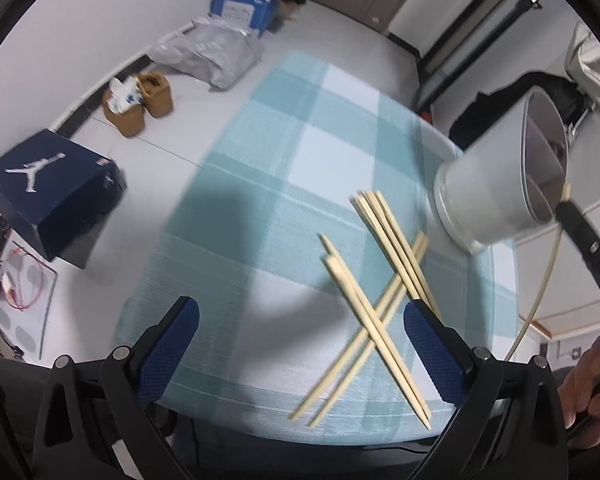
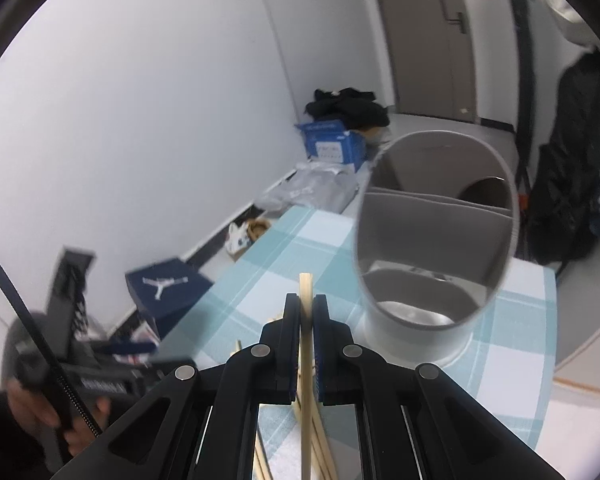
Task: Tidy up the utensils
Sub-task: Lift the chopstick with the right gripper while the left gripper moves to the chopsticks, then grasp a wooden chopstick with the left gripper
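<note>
Several wooden chopsticks (image 1: 380,304) lie crossed on a table under a teal-and-white checked cloth (image 1: 300,168). My left gripper (image 1: 304,324) hangs open above the cloth, its blue pads (image 1: 432,344) on either side of the pile's near end. A grey divided utensil holder (image 1: 496,184) stands at the table's right. My right gripper (image 2: 306,300) is shut on one chopstick (image 2: 306,284), tip up, just left of and in front of the holder (image 2: 432,240). In the left wrist view that chopstick tip (image 1: 567,191) sits at the holder's rim, with the right gripper (image 1: 576,220) just below.
On the floor to the left are a dark blue shoe box (image 1: 52,188), tan shoes (image 1: 140,104), a grey bag (image 1: 208,52) and a blue carton (image 1: 240,0). A dark bag (image 2: 568,184) hangs behind the holder. A hand (image 1: 588,380) grips the right tool.
</note>
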`<state>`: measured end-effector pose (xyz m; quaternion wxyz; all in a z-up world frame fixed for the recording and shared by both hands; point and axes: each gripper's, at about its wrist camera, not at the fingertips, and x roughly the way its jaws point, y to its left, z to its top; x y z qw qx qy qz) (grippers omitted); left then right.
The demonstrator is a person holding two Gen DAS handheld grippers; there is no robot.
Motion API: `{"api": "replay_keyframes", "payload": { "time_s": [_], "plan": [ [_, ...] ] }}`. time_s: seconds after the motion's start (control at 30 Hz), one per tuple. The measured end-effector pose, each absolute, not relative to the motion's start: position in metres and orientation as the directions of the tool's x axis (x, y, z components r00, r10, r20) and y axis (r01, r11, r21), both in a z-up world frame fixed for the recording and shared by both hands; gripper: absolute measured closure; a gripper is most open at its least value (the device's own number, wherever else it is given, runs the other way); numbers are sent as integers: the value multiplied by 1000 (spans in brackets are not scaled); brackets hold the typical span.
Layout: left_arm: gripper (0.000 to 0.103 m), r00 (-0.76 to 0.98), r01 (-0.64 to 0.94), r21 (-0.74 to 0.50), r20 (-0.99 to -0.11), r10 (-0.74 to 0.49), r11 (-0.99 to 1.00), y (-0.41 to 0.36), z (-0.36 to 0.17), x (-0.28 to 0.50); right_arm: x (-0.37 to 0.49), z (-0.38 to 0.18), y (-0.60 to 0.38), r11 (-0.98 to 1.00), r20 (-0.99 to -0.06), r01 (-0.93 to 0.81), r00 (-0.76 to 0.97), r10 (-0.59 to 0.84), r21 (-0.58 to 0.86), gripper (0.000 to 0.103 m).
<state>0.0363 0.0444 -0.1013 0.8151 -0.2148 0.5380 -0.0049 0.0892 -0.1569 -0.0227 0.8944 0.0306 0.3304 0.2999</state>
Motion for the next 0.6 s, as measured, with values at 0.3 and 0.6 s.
{"api": "replay_keyframes", "payload": {
  "time_s": [0.3, 0.6],
  "plan": [
    [9, 354, -264, -266, -921, -163, 927, 25, -118, 47, 83, -18, -194, 811, -473, -424, 663, 581, 402, 98],
    [37, 360, -261, -198, -928, -95, 945, 19, -113, 46, 70, -14, -202, 814, -445, -431, 685, 577, 390, 98]
  ]
}}
